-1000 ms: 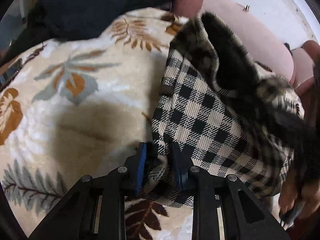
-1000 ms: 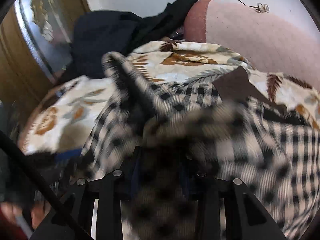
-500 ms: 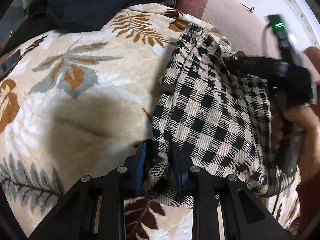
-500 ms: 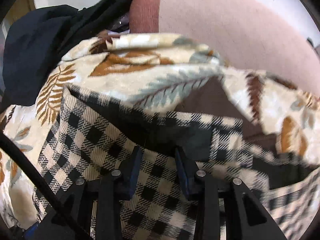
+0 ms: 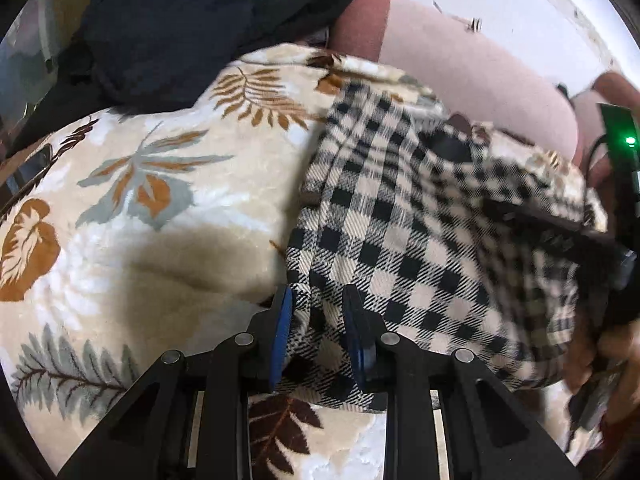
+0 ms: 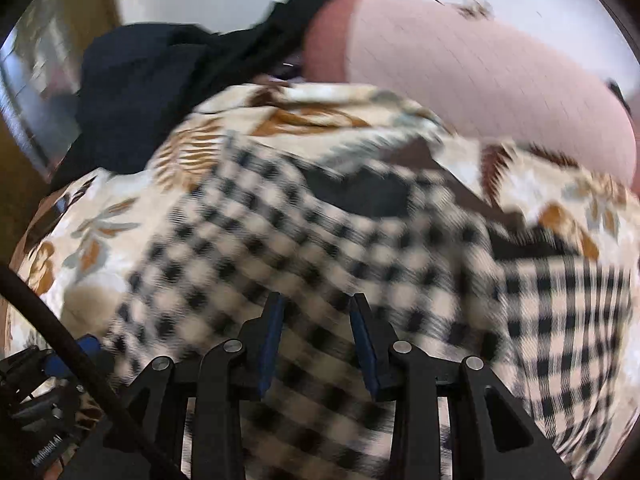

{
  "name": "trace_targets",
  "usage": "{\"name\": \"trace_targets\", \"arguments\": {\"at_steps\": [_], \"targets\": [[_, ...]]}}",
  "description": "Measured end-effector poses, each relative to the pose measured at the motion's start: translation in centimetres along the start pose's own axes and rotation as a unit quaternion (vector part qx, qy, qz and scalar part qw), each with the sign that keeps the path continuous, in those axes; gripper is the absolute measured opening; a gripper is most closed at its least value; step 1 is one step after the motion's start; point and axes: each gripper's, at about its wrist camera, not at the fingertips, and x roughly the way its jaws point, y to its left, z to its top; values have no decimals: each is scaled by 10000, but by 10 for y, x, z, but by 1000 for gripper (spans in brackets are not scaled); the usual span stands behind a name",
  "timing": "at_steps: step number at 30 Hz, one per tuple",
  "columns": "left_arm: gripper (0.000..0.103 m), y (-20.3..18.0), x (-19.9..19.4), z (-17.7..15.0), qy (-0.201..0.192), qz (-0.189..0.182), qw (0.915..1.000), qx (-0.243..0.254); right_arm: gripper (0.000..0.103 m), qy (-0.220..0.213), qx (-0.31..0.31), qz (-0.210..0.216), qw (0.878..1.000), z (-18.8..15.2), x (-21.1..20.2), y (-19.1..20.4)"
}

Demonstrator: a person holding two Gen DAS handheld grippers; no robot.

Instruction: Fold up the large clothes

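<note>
My left gripper (image 5: 316,312) pinches the black-and-cream checked flannel garment (image 5: 400,232) on the leaf-patterned plush blanket (image 5: 152,208); my right gripper (image 6: 316,320) straddles its blurred cloth, grip uncertain.

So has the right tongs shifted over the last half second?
Yes. In the right wrist view the pink sofa arm and the dark clothes now sit further right and lower, so the right tongs has swung back and leftward over the checked garment.

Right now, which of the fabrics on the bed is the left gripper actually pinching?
The black-and-cream checked garment. The left gripper pinches its edge. The leaf-print blanket lies flat beneath, and the dark clothes sit piled at the far end.
</note>
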Motion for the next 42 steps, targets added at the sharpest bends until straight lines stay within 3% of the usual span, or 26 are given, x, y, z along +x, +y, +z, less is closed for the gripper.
{"name": "trace_targets", "arguments": {"at_steps": [2, 7, 10, 12, 14, 16, 20, 27, 28, 30, 31, 33, 37, 40, 42], "targets": [[25, -4, 9, 0, 63, 140, 9999, 77, 35, -33, 168, -127, 9998, -2, -1, -30], [25, -4, 15, 1, 106, 175, 9998, 31, 34, -128, 756, -942, 9926, -1, -10, -120], [26, -5, 16, 1, 99, 216, 9997, 63, 34, -38, 1262, -1697, 9774, -5, -18, -180], [28, -6, 16, 1, 90, 265, 9996, 91, 35, -62, 1611, -1903, 9684, -11, -30, -211], [28, -6, 17, 0, 94, 286, 9995, 95, 37, -195, 2014, -1819, 9623, -22, -54, -239], [29, -6, 17, 1, 98, 280, 9995, 91, 38, -308, 2356, -1429, 9608, -34, -75, -254], [29, -6, 17, 1, 97, 285, 9995, 103, 67, -307, 2701, -398, 9615, -80, -104, -258], [30, -7, 16, 0, 31, 397, 9989, 242, 68, 129, 2722, 216, 9619, -154, -88, -225], [30, -9, 16, -1, 1, 451, 9985, 302, 66, 103, 2687, 276, 9628, -159, -88, -219], [33, -11, 16, -2, -56, 555, 9976, 404, 25, 218, 2394, 352, 9700, -157, -86, -205], [36, -11, 16, -3, -85, 624, 9970, 447, 9, 289, 2274, 330, 9728, -155, -87, -201], [36, -10, 17, -4, -93, 631, 9970, 435, 7, 138, 2016, 121, 9793, -152, -100, -200], [39, -3, 18, -5, 17, 519, 9983, 250, 3, -13, 2210, -30, 9753, -153, -111, -223], [41, 0, 19, -5, 48, 547, 9982, 231, 3, 196, 2073, -599, 9762, -160, -106, -232], [41, 2, 17, -5, 62, 542, 9983, 209, 3, 335, 2248, -1367, 9642, -171, -108, -247]]}}
